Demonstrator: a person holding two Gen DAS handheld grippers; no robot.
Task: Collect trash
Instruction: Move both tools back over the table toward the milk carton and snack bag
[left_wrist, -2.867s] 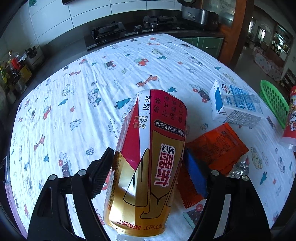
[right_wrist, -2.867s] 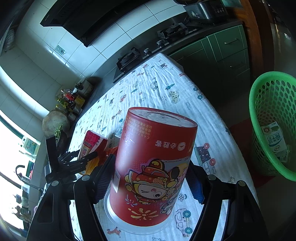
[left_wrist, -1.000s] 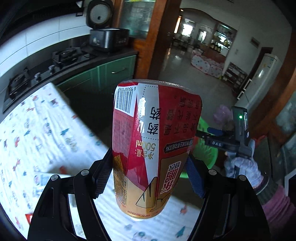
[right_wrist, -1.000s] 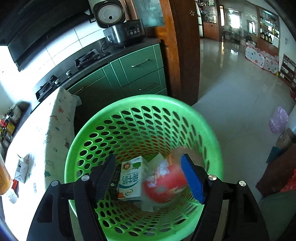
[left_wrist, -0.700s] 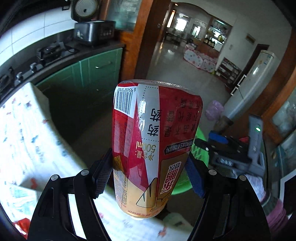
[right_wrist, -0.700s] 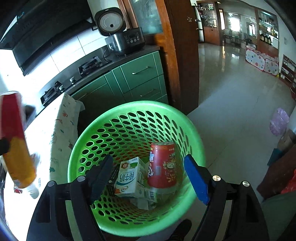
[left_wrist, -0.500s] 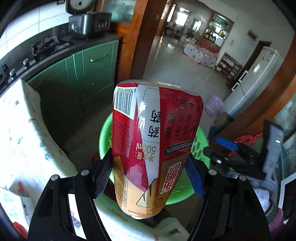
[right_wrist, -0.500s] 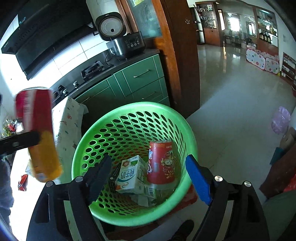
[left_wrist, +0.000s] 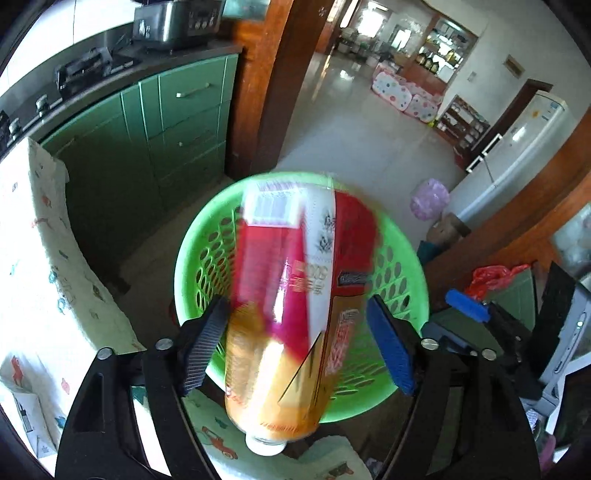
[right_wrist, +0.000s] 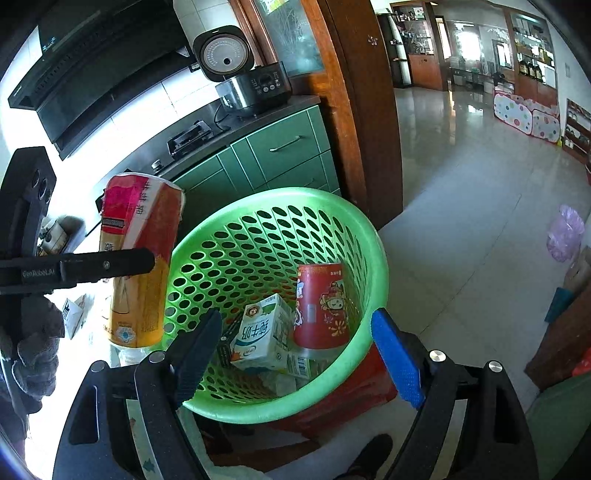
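A red and gold drink bottle (left_wrist: 291, 306) sits blurred between the fingers of my left gripper (left_wrist: 295, 347), over the green perforated basket (left_wrist: 207, 254). The fingers stand wider than the bottle, apart from it. In the right wrist view the bottle (right_wrist: 140, 258) is at the basket's left rim (right_wrist: 376, 251), behind the left gripper's finger (right_wrist: 92, 267). My right gripper (right_wrist: 295, 354) is open and empty above the basket. In the basket lie a red cup (right_wrist: 321, 306) and a white milk carton (right_wrist: 262, 332).
The table with the patterned cloth (left_wrist: 33, 266) is at the left, with a white carton (left_wrist: 26, 417) on it. Green cabinets (left_wrist: 166, 122) and a wooden door post (left_wrist: 266, 74) stand behind the basket. The tiled floor (right_wrist: 461, 184) opens to the right.
The left gripper carried the bottle from over the table to above the basket, and its fingers have opened off the bottle, which now blurs. The right gripper dropped the red cup into the basket and drew back.
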